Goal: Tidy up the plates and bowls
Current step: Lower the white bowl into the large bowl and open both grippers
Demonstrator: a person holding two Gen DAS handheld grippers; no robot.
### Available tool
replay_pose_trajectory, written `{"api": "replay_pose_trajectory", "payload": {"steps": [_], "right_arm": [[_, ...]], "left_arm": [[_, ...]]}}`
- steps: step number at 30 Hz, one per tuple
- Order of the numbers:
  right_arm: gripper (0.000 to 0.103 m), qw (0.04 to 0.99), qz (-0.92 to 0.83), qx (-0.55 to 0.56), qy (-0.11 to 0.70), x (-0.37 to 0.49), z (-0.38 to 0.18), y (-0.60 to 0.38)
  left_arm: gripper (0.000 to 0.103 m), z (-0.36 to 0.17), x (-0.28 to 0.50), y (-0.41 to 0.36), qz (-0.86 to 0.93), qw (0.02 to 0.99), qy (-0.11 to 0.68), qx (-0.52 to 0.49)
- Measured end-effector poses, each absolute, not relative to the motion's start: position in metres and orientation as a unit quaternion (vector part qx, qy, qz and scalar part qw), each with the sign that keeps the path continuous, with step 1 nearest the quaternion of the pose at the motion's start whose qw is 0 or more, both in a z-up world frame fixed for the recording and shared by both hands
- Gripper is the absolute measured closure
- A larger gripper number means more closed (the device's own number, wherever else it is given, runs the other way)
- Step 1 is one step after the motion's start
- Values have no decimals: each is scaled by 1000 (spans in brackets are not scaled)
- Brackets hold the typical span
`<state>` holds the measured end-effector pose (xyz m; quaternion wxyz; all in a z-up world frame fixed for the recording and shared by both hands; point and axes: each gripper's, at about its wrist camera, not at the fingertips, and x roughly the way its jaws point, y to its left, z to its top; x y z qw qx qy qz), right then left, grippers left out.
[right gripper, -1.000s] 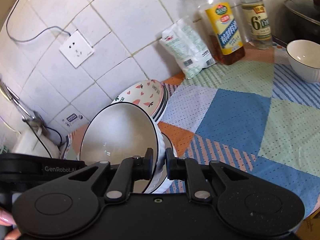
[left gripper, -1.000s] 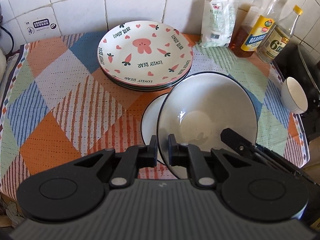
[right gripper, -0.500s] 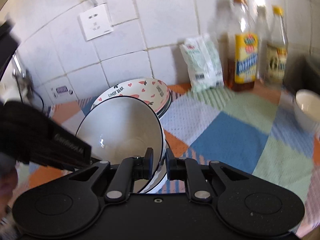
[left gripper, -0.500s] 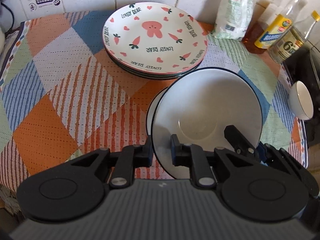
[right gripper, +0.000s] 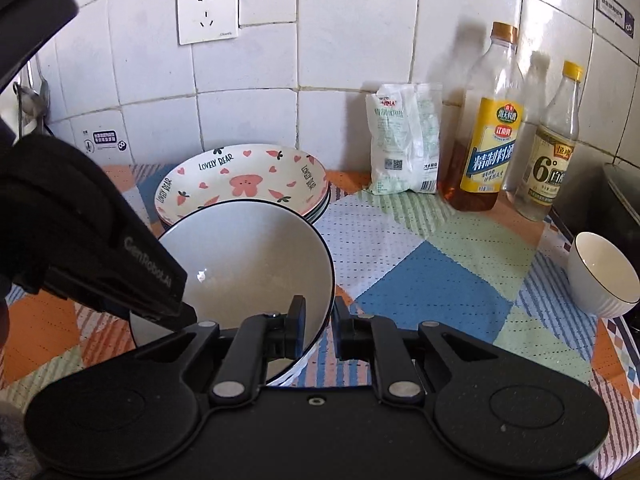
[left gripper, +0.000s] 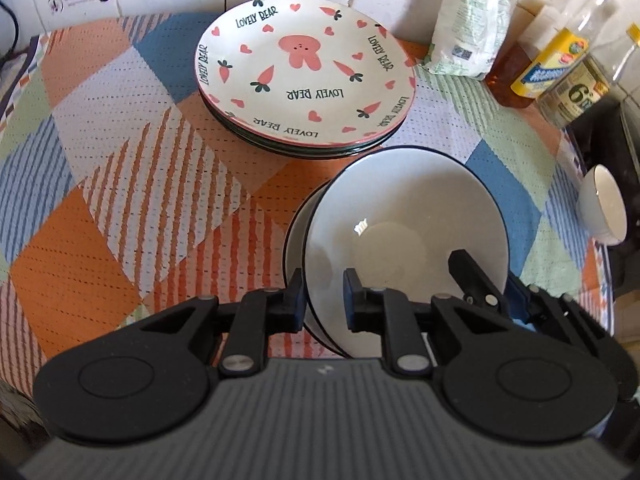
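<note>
The worktop (left gripper: 120, 184) is covered by a patchwork cloth of orange, blue, green and striped diamonds, set against a wall of white tiles (right gripper: 352, 56). A wall socket (right gripper: 208, 10) sits at the upper left of the right wrist view.

In the left wrist view the left tool (left gripper: 323, 300) points steeply down at lower centre. Its jaws have just been opening; the near rim of the top bowl (left gripper: 404, 220) stands between them with a gap on the inner side, so the pads no longer press on it. This black-rimmed white bowl is nested, slightly tilted, in a second bowl (left gripper: 294, 236) whose edge peeks out on the left. The right tool (left gripper: 492, 280) enters from the lower right and reaches over the bowl's right rim.

In the right wrist view the left tool's dark body fills the left edge, its tip at the bowl's left side. The right tool (right gripper: 319, 326) at lower centre is clamped narrowly on the bowl's near right rim, one finger inside and one outside.

Behind the bowls, towards upper centre, lies the stack of plates (left gripper: 306, 76), the top one printed with a pink rabbit, carrots and hearts. Further right a white packet (right gripper: 404, 140) leans on the wall, then an oil bottle (right gripper: 490, 136) and a clear bottle (right gripper: 554, 148). A small white bowl (right gripper: 600, 276) stands at the right edge, well apart from the stack.
</note>
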<state>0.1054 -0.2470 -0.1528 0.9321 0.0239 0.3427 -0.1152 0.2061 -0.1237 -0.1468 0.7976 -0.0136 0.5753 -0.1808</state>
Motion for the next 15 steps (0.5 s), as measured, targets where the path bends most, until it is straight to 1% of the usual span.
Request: {"api": "replay_pose_trajectory", "payload": {"steps": [2, 4, 5, 7, 10, 13, 15], "right_arm": [[86, 932, -111, 46, 343, 106, -154, -253], [86, 931, -109, 63, 342, 107, -155, -258], [84, 933, -106, 68, 339, 106, -155, -258], [81, 932, -97, 63, 342, 106, -156, -257], [81, 932, -94, 46, 346, 107, -157, -253], [84, 929, -94, 50, 353, 108, -160, -253], [89, 927, -100, 59, 355, 108, -161, -255]], "left_arm": [[87, -146, 207, -124, -180, 800, 572, -17], [83, -145, 208, -125, -172, 804, 569, -19], [83, -144, 208, -125, -168, 806, 568, -23], [83, -141, 207, -124, -163, 811, 562, -28], [81, -137, 206, -120, -156, 818, 553, -38], [77, -132, 203, -119, -152, 829, 538, -25], [71, -130, 203, -118, -159, 831, 533, -19]]}}
